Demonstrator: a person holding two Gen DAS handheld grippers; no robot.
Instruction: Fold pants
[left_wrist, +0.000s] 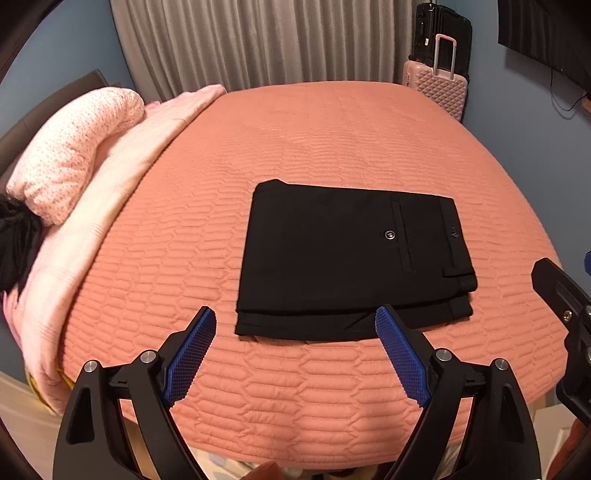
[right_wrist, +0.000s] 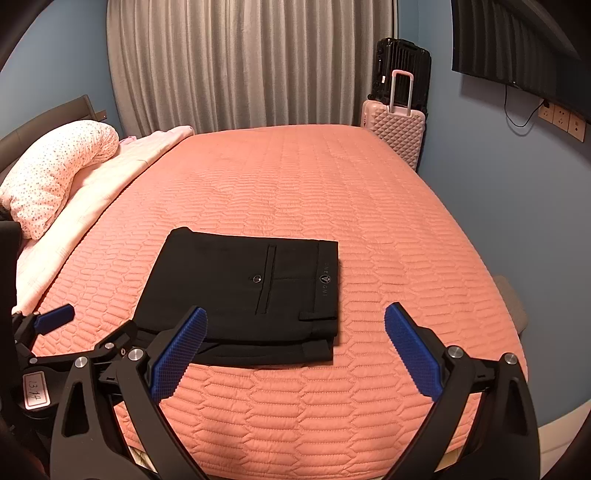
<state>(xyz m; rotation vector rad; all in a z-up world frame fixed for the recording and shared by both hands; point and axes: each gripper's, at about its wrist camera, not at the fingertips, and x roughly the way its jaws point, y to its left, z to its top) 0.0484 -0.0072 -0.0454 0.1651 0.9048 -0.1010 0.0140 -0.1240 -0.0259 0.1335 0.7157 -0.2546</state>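
Observation:
Black pants (left_wrist: 351, 258) lie folded into a flat rectangle on the salmon quilted bed (left_wrist: 295, 147), back pocket and button up, waistband to the right. They also show in the right wrist view (right_wrist: 243, 291). My left gripper (left_wrist: 295, 321) is open and empty, held just in front of the pants' near edge. My right gripper (right_wrist: 295, 321) is open and empty, near the pants' near right corner. The left gripper also shows at the left of the right wrist view (right_wrist: 85, 332).
A pink blanket (left_wrist: 110, 177) and a spotted pillow (left_wrist: 70, 151) lie along the bed's left side. A pink suitcase (right_wrist: 397, 125) and a black one (right_wrist: 400, 70) stand at the far right corner. Curtains (right_wrist: 240, 62) hang behind; the bed's near edge is just below the grippers.

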